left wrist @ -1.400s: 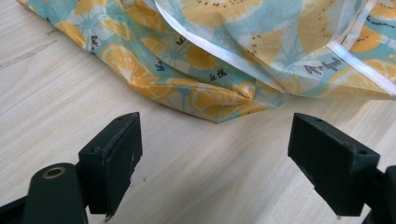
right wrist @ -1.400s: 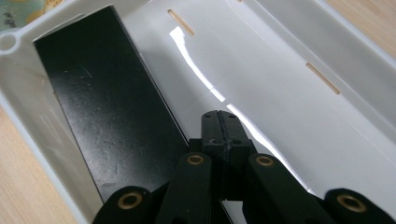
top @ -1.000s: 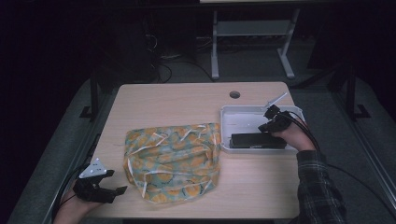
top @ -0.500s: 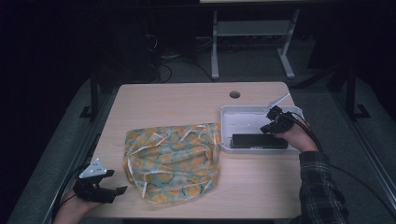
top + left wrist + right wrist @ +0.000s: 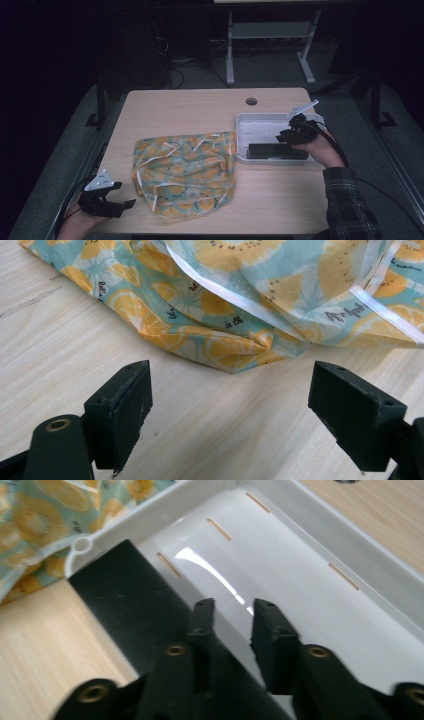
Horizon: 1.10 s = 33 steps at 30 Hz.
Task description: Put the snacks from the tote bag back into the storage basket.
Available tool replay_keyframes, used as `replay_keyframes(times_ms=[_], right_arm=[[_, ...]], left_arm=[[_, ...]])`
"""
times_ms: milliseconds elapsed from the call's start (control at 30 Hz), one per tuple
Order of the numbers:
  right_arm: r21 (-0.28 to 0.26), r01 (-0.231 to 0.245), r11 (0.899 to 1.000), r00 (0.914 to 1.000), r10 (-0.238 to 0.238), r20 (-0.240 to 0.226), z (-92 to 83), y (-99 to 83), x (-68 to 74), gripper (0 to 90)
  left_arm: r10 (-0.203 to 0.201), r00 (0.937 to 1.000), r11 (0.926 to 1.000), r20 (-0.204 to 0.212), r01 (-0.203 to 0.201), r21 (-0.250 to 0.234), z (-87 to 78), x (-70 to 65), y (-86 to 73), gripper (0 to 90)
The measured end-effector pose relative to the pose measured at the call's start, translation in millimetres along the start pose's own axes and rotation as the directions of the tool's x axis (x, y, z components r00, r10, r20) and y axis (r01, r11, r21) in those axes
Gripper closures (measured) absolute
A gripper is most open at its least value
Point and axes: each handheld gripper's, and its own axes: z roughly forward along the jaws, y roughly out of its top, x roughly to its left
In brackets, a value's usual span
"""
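A flat black bar (image 5: pixel 277 151) lies along the near side of a white tray (image 5: pixel 260 120) at the table's right. My right gripper (image 5: pixel 283 137) hovers just over the bar's right end. In the right gripper view its jaws (image 5: pixel 232 617) stand a little apart over the tray floor (image 5: pixel 310 580), with the bar (image 5: pixel 130 605) beside the left jaw. They have just been opening and nothing is between them. My left gripper (image 5: pixel 125 204) rests open at the table's front left corner, its jaws (image 5: pixel 230 405) wide on bare wood just short of the cloth's edge (image 5: pixel 240 347).
A crumpled cloth (image 5: pixel 185 172) printed with orange slices and trimmed in white covers the middle of the table, touching the tray's left end. A round cable hole (image 5: pixel 251 101) sits near the far edge. A person's plaid sleeve (image 5: pixel 345 200) comes in at the bottom right.
The right gripper has eased slightly up and back from the black bar, which stays in the tray. The left gripper and the cloth have not moved.
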Motion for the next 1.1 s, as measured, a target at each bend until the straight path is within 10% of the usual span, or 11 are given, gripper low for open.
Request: replay_keyframes(times_ms=[433,1100], right_arm=[[-0.084,0.048,0.995,0.9985,-0.05,-0.021,-10.1,-11.6,33.1,36.9],[-0.13,0.115,0.985,0.9869,-0.128,-0.098,-7.1,-37.5,80.5,23.3]], left_arm=[[0.007,1.0,1.0,0.001,-0.007,0.002,0.0,0.3,0.3,17.2],[0.004,1.0,1.0,0.007,-0.004,0.004,1.1,-0.9,0.5,17.3]])
